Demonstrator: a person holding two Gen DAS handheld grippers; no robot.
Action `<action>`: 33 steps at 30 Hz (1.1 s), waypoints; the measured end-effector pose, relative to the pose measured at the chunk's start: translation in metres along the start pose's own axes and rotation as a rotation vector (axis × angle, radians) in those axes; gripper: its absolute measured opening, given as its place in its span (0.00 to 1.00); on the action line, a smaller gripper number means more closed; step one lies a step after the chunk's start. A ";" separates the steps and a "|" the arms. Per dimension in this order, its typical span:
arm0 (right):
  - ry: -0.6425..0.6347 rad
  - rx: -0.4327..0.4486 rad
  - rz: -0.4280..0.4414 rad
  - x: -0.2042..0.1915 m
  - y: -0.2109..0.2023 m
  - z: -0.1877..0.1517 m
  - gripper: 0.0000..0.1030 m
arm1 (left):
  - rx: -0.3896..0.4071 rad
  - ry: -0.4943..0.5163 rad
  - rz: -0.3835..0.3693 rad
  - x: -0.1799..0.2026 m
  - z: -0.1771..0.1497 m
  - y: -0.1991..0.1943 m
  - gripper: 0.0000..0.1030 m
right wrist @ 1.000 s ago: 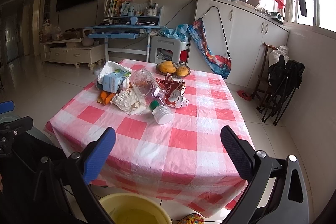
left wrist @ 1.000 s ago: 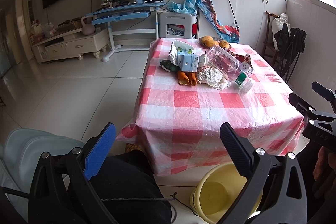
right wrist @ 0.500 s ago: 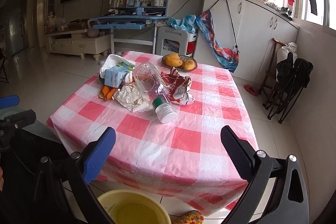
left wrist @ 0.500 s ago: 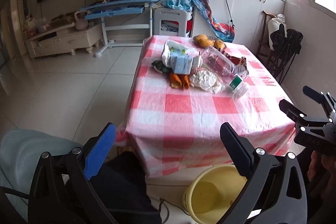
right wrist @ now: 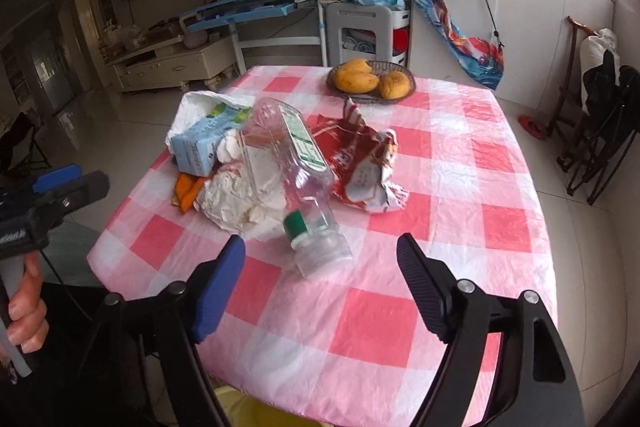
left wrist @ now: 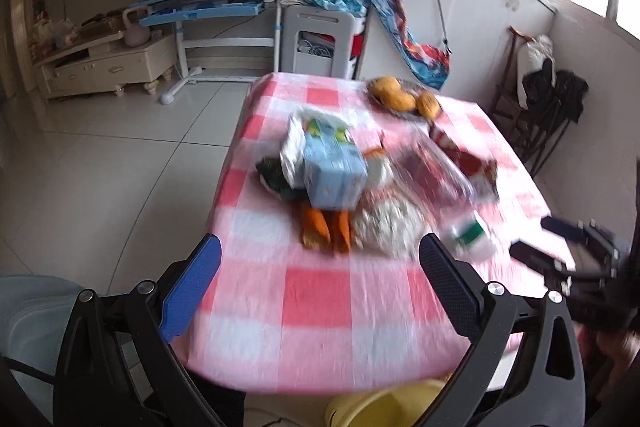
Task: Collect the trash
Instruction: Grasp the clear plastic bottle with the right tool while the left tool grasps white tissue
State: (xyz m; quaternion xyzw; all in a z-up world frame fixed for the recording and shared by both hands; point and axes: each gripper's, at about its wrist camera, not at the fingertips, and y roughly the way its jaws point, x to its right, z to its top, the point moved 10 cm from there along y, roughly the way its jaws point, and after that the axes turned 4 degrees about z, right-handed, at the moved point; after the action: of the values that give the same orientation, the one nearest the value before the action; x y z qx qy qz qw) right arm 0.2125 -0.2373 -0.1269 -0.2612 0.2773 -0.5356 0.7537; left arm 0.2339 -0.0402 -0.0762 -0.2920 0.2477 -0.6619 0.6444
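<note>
Clear plastic is what I have nearest my right gripper: an empty bottle lying on its side on the checked worktop, its green-collared neck pointing at me between jaws that stand wide and hold nothing. I judge it light, smooth and springy, likely to roll or squirt out if pinched across the fat belly, so I would take it at the stiff neck just behind the collar, or across its flattened mid-body. Touching it on my left is crumpled white paper, soft and nearly weightless, which should compress under any pinch; just beside it on my right lies a red snack wrapper, crinkly and slick, best caught at a raised fold. Behind them sit a pale blue carton and orange peel scraps, the carton stiff enough to grip across its narrow faces. My left gripper hangs over the near edge with its jaws also spread and empty; that view is motion-blurred. A yellow bucket shows under the worktop's edge, presumably the bin. Fruit in the basket at the far side is no trash, I reckon.
</note>
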 end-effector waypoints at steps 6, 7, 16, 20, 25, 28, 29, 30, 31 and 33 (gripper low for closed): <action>-0.044 -0.018 0.057 -0.014 0.035 0.031 0.73 | -0.009 -0.058 0.051 -0.018 0.053 0.055 0.93; -0.029 -0.029 0.074 -0.013 0.044 0.033 0.73 | -0.015 -0.053 0.070 -0.020 0.058 0.066 0.93; 0.114 -0.137 0.199 0.003 0.102 0.037 0.64 | -0.128 -0.096 0.101 -0.037 0.069 0.140 0.67; 0.087 -0.135 0.204 -0.005 0.096 0.036 0.61 | -0.128 -0.098 0.067 -0.034 0.068 0.144 0.23; 0.060 -0.083 0.185 -0.011 0.081 0.037 0.60 | -0.069 -0.119 0.027 -0.031 0.072 0.125 0.04; 0.064 -0.051 0.185 -0.011 0.070 0.040 0.60 | 0.000 -0.179 -0.043 -0.035 0.081 0.101 0.03; 0.075 -0.045 0.199 -0.012 0.066 0.040 0.60 | 0.026 -0.194 -0.070 -0.036 0.084 0.092 0.03; 0.082 -0.038 0.208 -0.012 0.063 0.042 0.60 | 0.052 -0.203 -0.091 -0.037 0.087 0.083 0.03; 0.092 -0.028 0.221 -0.011 0.057 0.041 0.60 | 0.073 -0.206 -0.109 -0.036 0.090 0.076 0.03; 0.123 -0.017 0.256 -0.010 0.048 0.041 0.60 | 0.097 -0.205 -0.134 -0.033 0.091 0.065 0.03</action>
State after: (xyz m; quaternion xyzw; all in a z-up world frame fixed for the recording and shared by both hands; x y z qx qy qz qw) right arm 0.2705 -0.2097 -0.1298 -0.1964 0.3585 -0.4476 0.7953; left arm 0.3439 -0.0064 -0.0602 -0.3424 0.1284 -0.6814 0.6340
